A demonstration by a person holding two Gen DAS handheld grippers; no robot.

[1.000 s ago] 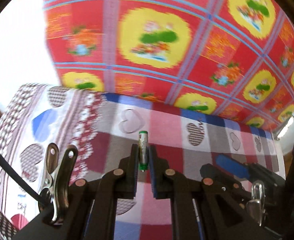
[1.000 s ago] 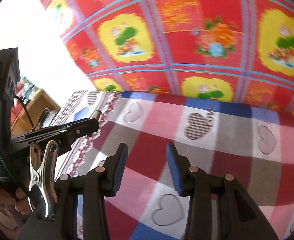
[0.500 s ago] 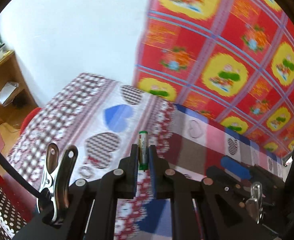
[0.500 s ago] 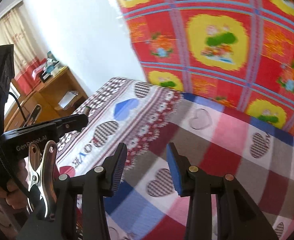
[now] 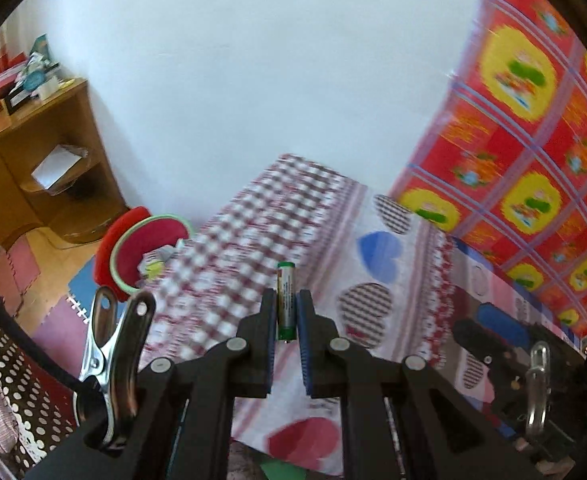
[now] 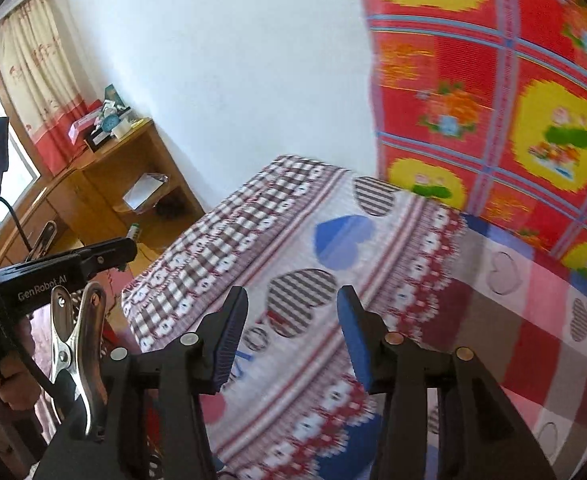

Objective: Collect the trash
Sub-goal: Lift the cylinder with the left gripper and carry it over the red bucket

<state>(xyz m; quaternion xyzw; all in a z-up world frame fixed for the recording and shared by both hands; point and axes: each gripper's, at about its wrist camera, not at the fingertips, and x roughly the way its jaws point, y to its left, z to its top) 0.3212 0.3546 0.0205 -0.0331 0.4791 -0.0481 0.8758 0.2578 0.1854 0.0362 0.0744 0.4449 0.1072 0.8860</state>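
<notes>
Upright, the battery (image 5: 285, 300) points away, pinched in the left hand-held gripper (image 5: 286, 320).

Left wrist view: mounted behind the left gripper (image 5: 285, 312), looking forward and steeply down along its fingers, over the corner of a bed (image 5: 253, 240) toward a white wall (image 5: 253, 80). Near to the fingers, far from the wall. Floor (image 5: 33, 248) and red bin (image 5: 145, 248) low at left, wooden desk (image 5: 33, 152) beyond, red cloth (image 5: 533, 120) at right.

Right wrist view: set likewise behind the right gripper (image 6: 293, 316), facing the same bed corner (image 6: 293, 208) from further right, tilted down. Left gripper (image 6: 125, 250) seen at the left edge.

Shared by both: bed corner with blue heart, wall, desk, red cloth; right gripper (image 5: 493, 320) at the lower right of the left view
</notes>
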